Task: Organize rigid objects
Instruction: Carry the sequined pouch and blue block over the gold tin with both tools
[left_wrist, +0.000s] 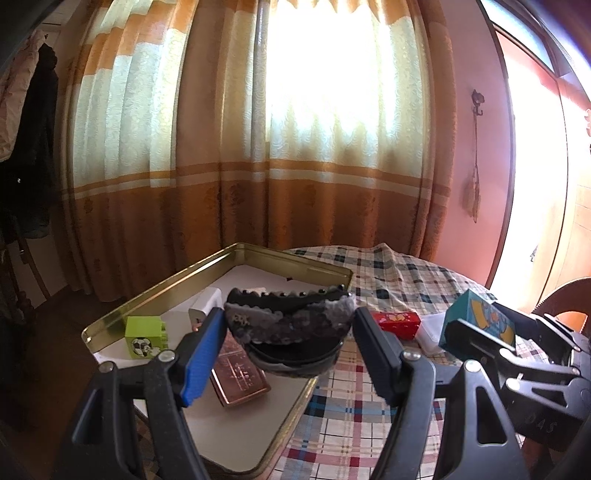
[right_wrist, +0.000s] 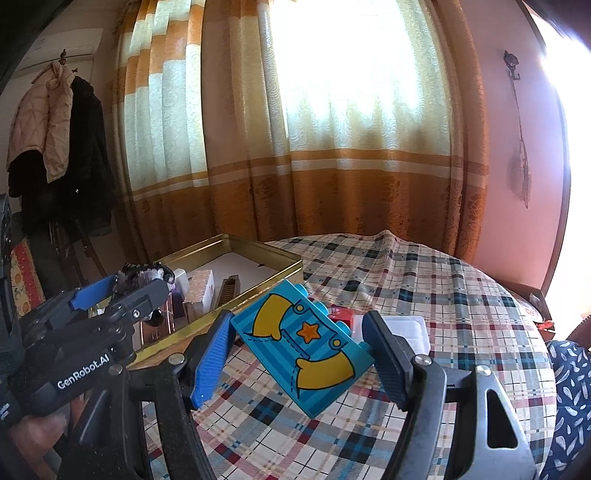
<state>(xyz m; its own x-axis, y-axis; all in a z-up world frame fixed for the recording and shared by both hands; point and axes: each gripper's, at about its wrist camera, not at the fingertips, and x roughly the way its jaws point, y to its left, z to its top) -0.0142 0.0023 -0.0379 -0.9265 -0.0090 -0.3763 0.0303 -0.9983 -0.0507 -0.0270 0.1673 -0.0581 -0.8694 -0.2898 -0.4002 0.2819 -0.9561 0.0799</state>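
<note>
- The curtain (left_wrist: 258, 129) fills the upper half of both views, striped orange and pale, bright with window light at the top centre.
- The table (right_wrist: 424, 295) takes up the lower half, covered in a plaid cloth.
- The gold tin tray (left_wrist: 147, 295) sits at lower left in your left view, its far rim running toward the centre; in your right view it lies at centre left.
- Your left gripper (left_wrist: 291, 328) fills the bottom centre of its own view, its fingers holding a dark sequinned hair clip (left_wrist: 291, 317) above the near right part of the tray.
- Your right gripper (right_wrist: 299, 347) sits at the bottom centre of its view, its fingers closed on a tilted blue toy block (right_wrist: 306, 343) with yellow shapes and an orange star, raised over the cloth just right of the tray.
- Inside the tray you have a copper-coloured case (left_wrist: 240, 380) at lower centre, a green block (left_wrist: 144, 336) by the left rim, and a white charger (left_wrist: 205, 304) behind it.
- A clear plastic box (right_wrist: 406, 328) and a small red box (left_wrist: 397, 323) rest on the cloth right of the tray.
</note>
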